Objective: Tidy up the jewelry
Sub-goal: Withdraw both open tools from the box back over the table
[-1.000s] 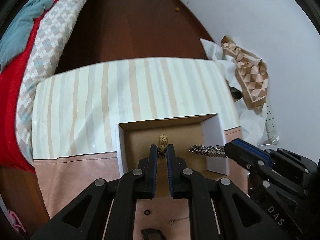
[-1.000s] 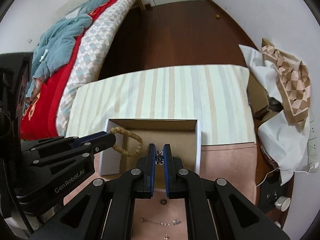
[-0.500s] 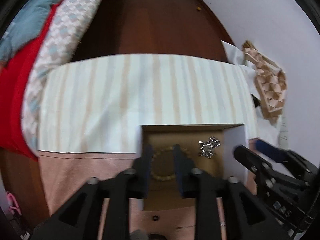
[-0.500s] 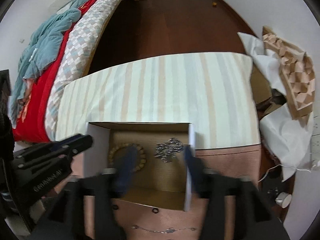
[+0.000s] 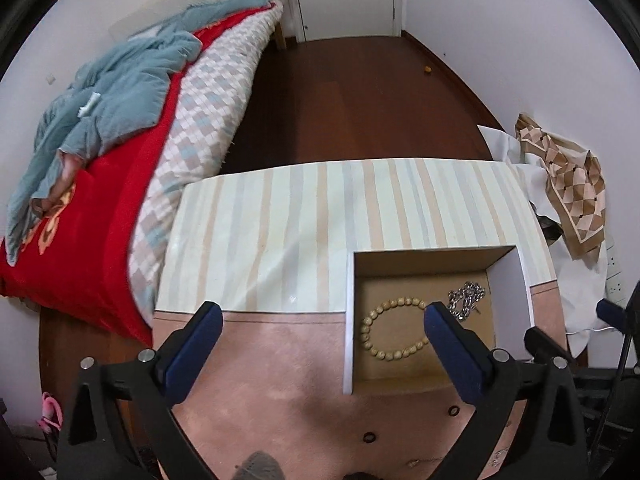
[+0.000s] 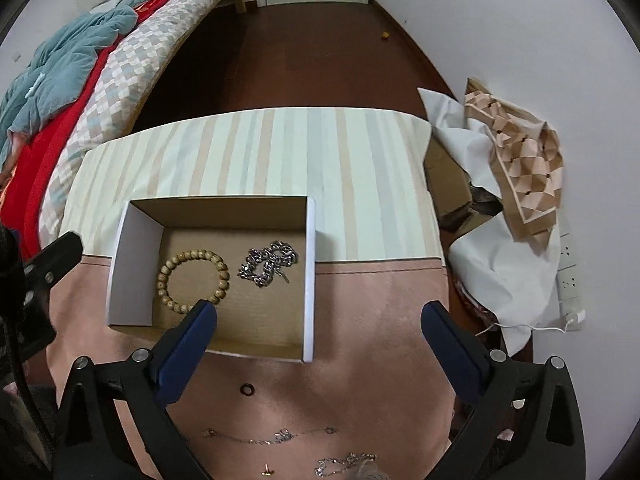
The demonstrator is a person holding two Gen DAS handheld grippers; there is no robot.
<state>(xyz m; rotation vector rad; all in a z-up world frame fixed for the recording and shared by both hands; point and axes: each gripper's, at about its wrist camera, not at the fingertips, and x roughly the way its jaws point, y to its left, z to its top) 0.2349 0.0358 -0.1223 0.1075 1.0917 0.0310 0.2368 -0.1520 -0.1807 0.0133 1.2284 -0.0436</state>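
An open cardboard box [image 6: 136, 236] [image 5: 508, 276] stands on the table. Inside lie a wooden bead bracelet [image 6: 192, 282] [image 5: 390, 330] and a silver chain bracelet [image 6: 268, 264] [image 5: 466, 298]. My left gripper [image 5: 320, 314] is open and empty, above the table left of the box. My right gripper [image 6: 318, 314] is open and empty, above the box's near right corner. On the pink cloth near me lie a small black ring [image 6: 247, 389] [image 5: 453, 411], a thin necklace [image 6: 272, 436], another silver chain [image 6: 344, 462] and a small earring [image 6: 267, 471].
The table has a striped cloth [image 6: 280, 152] at the far half and pink cloth [image 6: 380, 320] near me. A bed with red and blue bedding [image 5: 100, 152] lies left. Crumpled cloth and paper [image 6: 512, 168] and a wall socket strip [image 6: 568, 264] are at the right.
Both grippers opened and let go: the bead bracelet and the silver chain now lie in the box. Both grippers have drawn back and up from the box.
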